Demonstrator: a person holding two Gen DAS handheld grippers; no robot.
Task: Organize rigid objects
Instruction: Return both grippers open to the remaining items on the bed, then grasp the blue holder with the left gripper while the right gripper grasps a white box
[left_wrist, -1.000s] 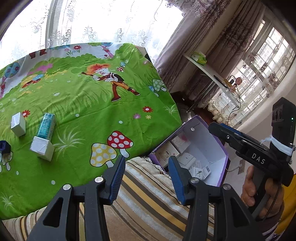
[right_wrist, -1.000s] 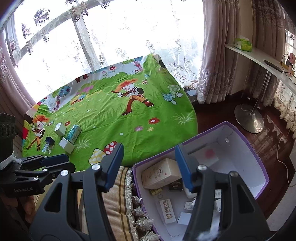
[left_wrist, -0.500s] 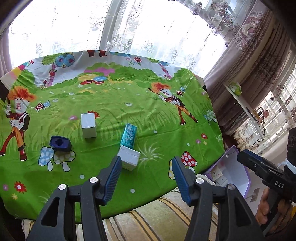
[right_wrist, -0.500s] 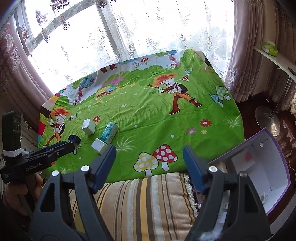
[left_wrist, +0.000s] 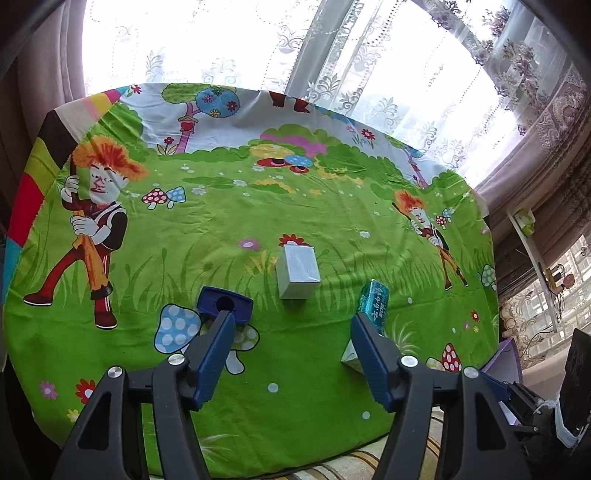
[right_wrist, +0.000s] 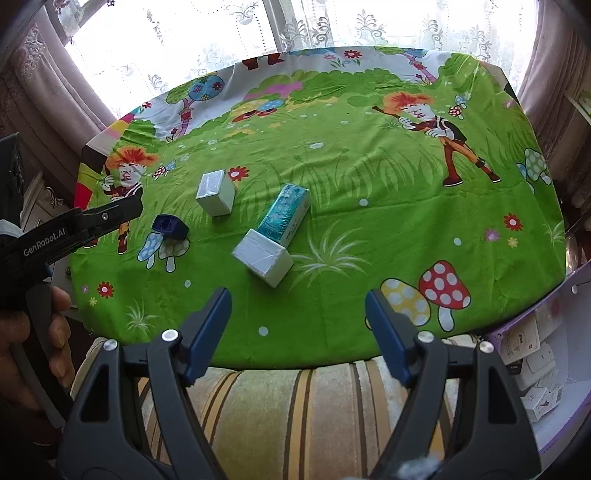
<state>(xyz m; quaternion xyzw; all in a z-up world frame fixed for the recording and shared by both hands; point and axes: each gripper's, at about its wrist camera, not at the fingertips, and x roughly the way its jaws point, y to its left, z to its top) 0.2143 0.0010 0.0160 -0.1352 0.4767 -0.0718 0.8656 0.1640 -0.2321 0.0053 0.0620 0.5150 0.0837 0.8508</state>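
Several small items lie on the green cartoon cloth (left_wrist: 295, 206): a white box (left_wrist: 297, 271), a teal box (left_wrist: 375, 301), a second white box (left_wrist: 351, 356) partly hidden behind my left gripper's right finger, and a dark blue item (left_wrist: 224, 302). My left gripper (left_wrist: 290, 350) is open and empty, low over the cloth just in front of them. In the right wrist view the same white box (right_wrist: 216, 192), teal box (right_wrist: 286, 214), nearer white box (right_wrist: 264, 256) and blue item (right_wrist: 170, 226) show. My right gripper (right_wrist: 297, 328) is open and empty over the table's near edge.
A purple-edged white storage box (right_wrist: 546, 354) holding several small cartons stands at the right, below table level. A striped cushion (right_wrist: 295, 402) lies under the near table edge. Curtains and windows stand behind the table. The left gripper (right_wrist: 74, 225) shows at the left.
Both grippers have swung left from the storage box toward the items on the cloth. The left gripper has moved closer to them. Both stay open and empty.
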